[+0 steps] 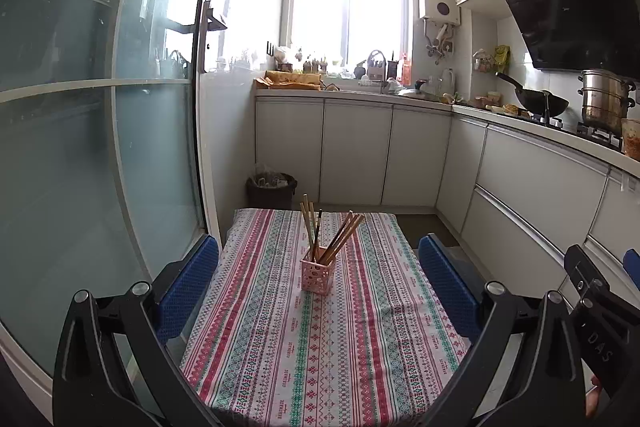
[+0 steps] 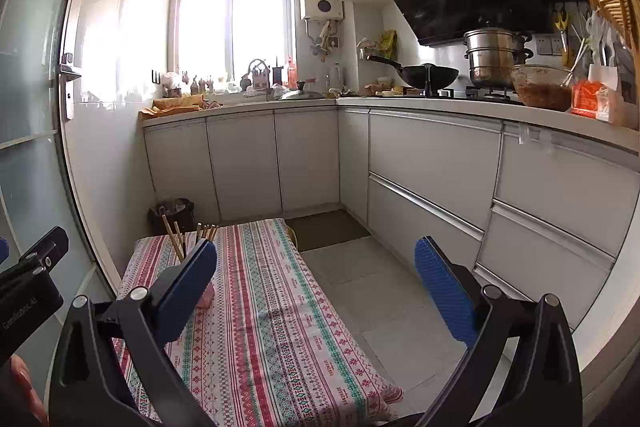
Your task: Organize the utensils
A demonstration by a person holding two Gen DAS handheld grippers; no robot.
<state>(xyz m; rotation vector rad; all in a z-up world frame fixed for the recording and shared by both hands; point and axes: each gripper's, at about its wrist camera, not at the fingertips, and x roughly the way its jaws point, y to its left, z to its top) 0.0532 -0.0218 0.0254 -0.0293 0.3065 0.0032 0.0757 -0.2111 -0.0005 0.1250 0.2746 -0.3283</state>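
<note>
Both tongs are hovering wide apart, gripping nothing: left tongs [image 1: 318,287], right tongs [image 2: 316,283]. Chopsticks [image 1: 332,239] are standing in the pink holder [image 1: 316,273] mid-worktop [image 1: 280,347], twelve o'clock from the left tongs.

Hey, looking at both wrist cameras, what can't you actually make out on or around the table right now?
- Pink perforated plastic holder: right wrist view, mostly hidden behind the right tongs' left blue finger.
- Wooden chopsticks: left wrist view, lower ends hidden inside the holder; exact count unclear.
- Striped patterned tablecloth: near edge cut off by the frame bottom and the left tongs.
- Dark bin: contents too small.
</note>
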